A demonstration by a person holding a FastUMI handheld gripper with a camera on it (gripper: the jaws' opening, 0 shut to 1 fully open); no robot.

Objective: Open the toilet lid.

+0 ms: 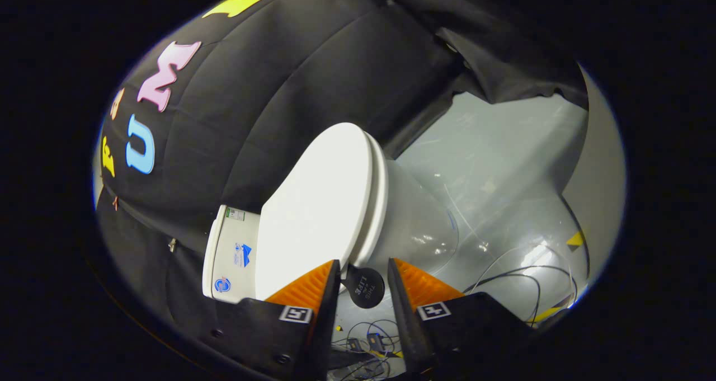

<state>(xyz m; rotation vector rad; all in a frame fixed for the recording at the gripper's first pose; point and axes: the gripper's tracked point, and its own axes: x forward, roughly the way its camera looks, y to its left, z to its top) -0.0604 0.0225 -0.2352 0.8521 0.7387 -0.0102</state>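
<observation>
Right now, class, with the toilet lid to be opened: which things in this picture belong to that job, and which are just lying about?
Belongs to the job:
- smooth white oval toilet lid, down on the seat
- round black pull tab at the lid's edge, between the fingers
- claw, open, not touching the tab

Just lying about:
- thin black cables on the grey floor
- white toilet tank

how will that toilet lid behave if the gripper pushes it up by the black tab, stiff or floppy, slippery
The toilet lid looks like rigid moulded plastic, so it should swing as one stiff piece. Its glossy surface is probably slippery. The black tab, between the open jaws of the gripper, looks thin and may flex.
</observation>
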